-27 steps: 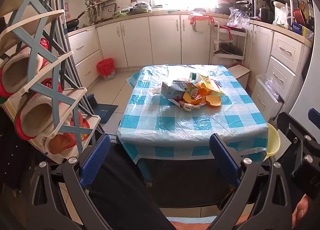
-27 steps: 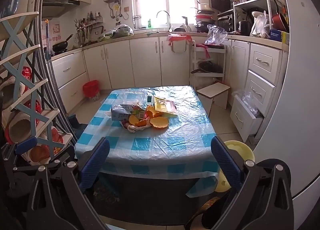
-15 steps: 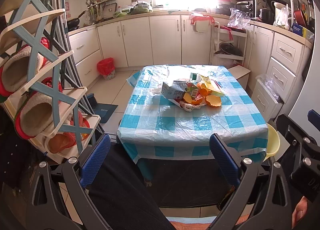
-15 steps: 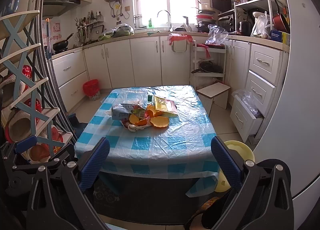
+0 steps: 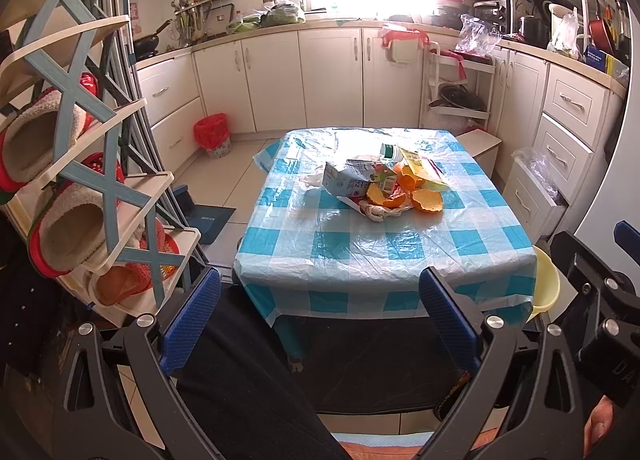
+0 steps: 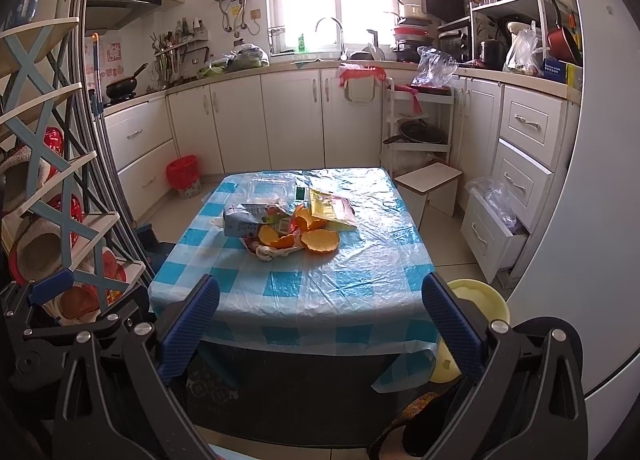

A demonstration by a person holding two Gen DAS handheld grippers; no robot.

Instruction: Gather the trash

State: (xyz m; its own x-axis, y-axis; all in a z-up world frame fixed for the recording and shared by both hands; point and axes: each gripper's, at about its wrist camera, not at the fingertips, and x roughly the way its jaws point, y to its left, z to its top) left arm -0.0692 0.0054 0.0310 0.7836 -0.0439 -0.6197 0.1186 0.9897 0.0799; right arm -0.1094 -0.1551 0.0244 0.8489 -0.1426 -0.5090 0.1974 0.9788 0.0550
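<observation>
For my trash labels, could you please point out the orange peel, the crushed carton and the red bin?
orange peel (image 6: pixel 320 240), right wrist view, inner cup.
crushed carton (image 6: pixel 240 224), right wrist view, front face.
red bin (image 5: pixel 212 131), left wrist view, side wall.

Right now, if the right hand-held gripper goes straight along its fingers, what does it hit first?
Probably the checked tablecloth at the table's near edge, short of the trash pile. The right hand-held gripper is open and empty, tilted downward, with nothing between it and the table. Depth is uncertain in the fisheye view.

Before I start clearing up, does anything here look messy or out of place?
Yes: a crushed carton, orange peels and a yellow wrapper lie heaped mid-table on the checked cloth.
</observation>
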